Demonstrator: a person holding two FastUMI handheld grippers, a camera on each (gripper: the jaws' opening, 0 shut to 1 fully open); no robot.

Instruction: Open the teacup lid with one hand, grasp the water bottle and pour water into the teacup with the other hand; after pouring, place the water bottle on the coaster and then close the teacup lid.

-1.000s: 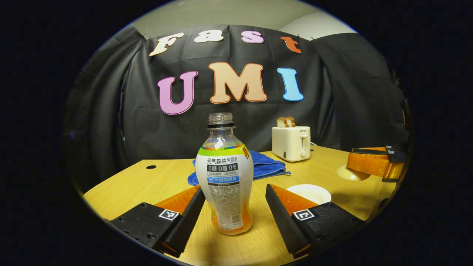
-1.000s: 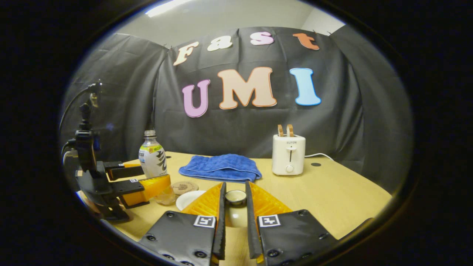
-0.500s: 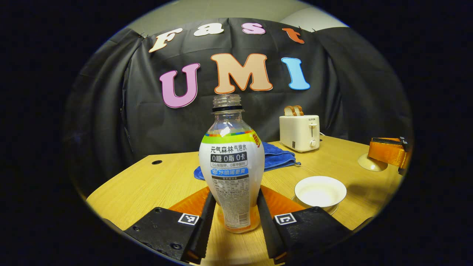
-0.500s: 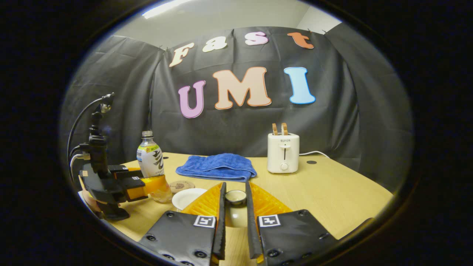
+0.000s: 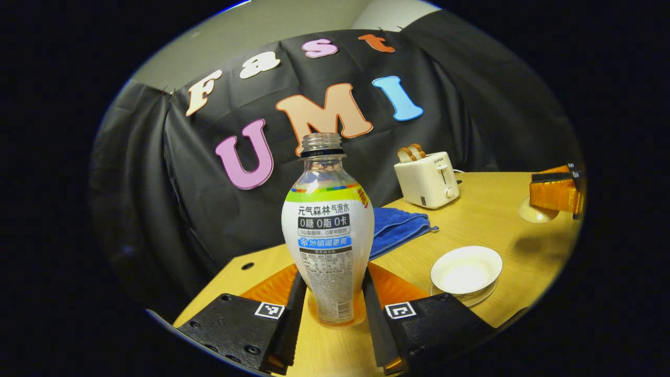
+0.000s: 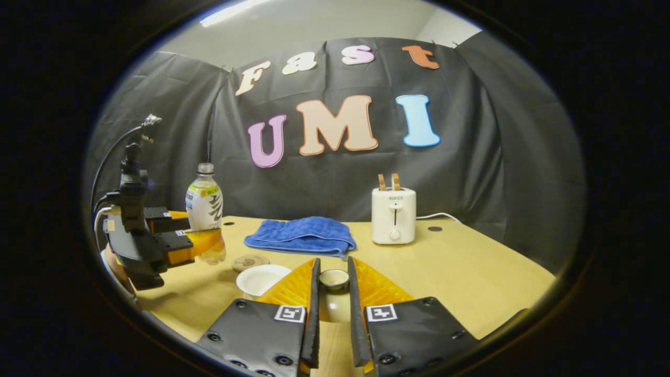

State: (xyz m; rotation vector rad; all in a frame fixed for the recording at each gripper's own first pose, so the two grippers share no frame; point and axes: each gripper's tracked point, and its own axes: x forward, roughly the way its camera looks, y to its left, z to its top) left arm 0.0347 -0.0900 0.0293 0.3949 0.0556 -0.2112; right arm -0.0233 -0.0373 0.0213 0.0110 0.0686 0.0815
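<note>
My right gripper (image 6: 333, 314) is clenched on the teacup lid (image 6: 334, 279), my left gripper (image 5: 328, 309) grips the uncapped water bottle (image 5: 328, 235), lifted just left of the open teacup (image 5: 466, 269); pouring, coaster (image 6: 250, 262) beyond and closing remain.

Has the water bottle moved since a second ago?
Yes. In the right gripper view the water bottle, clamped in the left gripper, has risen off the table; its base now hangs above the coaster beside it.

Clear glossy plastic water bottle (image 5: 328, 230), printed label film. Glossy white ceramic teacup (image 5: 466, 269). Matt wood-grain bench (image 6: 471, 272). Fluffy blue cloth towel (image 6: 301, 235).
</note>
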